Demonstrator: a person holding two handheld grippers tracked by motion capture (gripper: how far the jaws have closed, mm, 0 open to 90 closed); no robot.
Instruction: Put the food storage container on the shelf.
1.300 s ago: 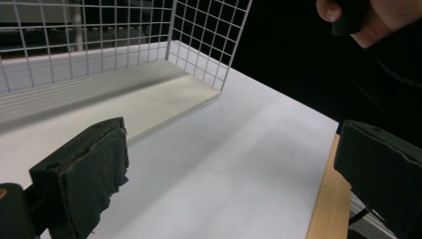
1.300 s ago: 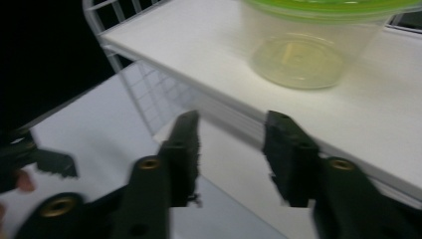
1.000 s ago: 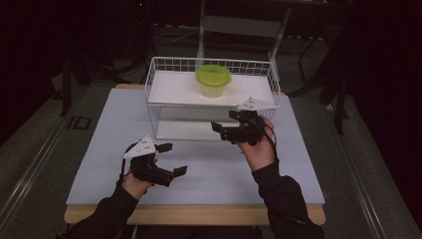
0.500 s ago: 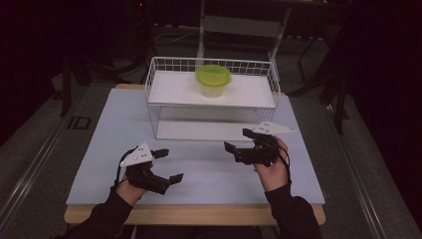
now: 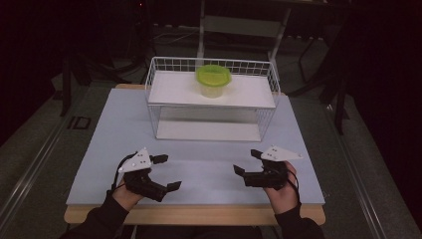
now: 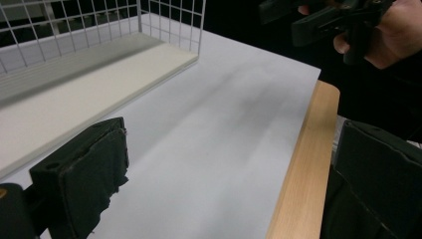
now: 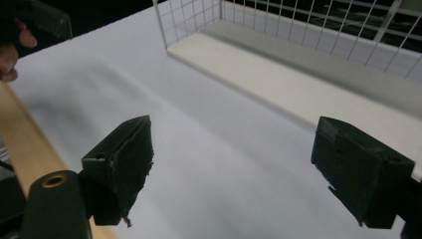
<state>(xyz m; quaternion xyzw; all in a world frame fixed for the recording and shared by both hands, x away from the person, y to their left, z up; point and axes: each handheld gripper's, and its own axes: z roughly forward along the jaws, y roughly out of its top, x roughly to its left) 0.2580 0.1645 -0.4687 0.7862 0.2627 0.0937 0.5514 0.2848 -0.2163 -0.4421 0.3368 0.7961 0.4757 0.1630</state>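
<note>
Green-lidded container [image 5: 213, 81] sits upright on the top shelf of the white wire rack [image 5: 164, 67], center-back of the table [image 5: 89, 144], well apart from both grippers. R gripper [image 5: 247, 162] hovers low over the table's front-right, in front of the rack, jaws wide apart w/ nothing between them; they've just been opening a bit more, and the right gripper view shows bare tabletop between the pads [image 7: 122, 164]. L gripper [image 5: 166, 172] at front-left near the table edge, jaws also spread wide, empty, pointing toward the R gripper.
</note>
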